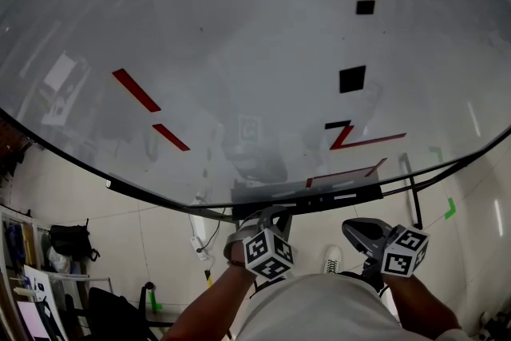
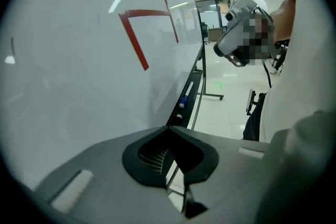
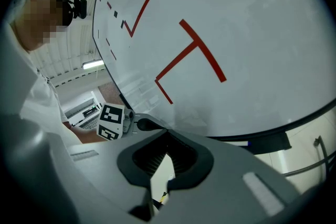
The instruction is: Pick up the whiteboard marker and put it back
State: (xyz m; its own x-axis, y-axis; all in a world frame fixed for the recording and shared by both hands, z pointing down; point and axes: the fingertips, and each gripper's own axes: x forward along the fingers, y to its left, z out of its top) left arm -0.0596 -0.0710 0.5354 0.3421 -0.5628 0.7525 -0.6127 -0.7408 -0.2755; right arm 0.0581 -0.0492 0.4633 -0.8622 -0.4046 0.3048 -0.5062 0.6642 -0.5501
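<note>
Whiteboard (image 1: pixel 239 36) fills the head view from 9 o'clock through 12 to 3, marked with red strokes (image 1: pixel 136 89) and black squares (image 1: pixel 352 79); its upper part is cut off by the frame. A dark tray (image 1: pixel 319 196) runs under the board's lower edge at 6 o'clock, streaked with glare, and its contents cannot be identified from above. Left gripper (image 1: pixel 270 213) and right gripper (image 1: pixel 359 229) sit low at 6 and 5 o'clock, close below the tray. Whether the left one touches the tray's front lip cannot be told from this view. Both forearms are cropped by the bottom edge. In the left gripper view the jaws are clenched tip to tip, with nothing between them. The marker (image 2: pixel 184 97), white with a blue end, lies in the tray at 12 o'clock from the jaw tips, apart from them. A second small object nearer along the tray is too small to identify. A person (image 2: pixel 294 86) stands at 2 o'clock, cropped by the frame's edge. In the right gripper view the jaws are likewise pressed together and empty. The left gripper's cube (image 3: pixel 111 121) shows at 10 o'clock from the tips. A white strip with a blue spot at 3 o'clock, under the board's edge, cannot be confirmed as a marker.
</note>
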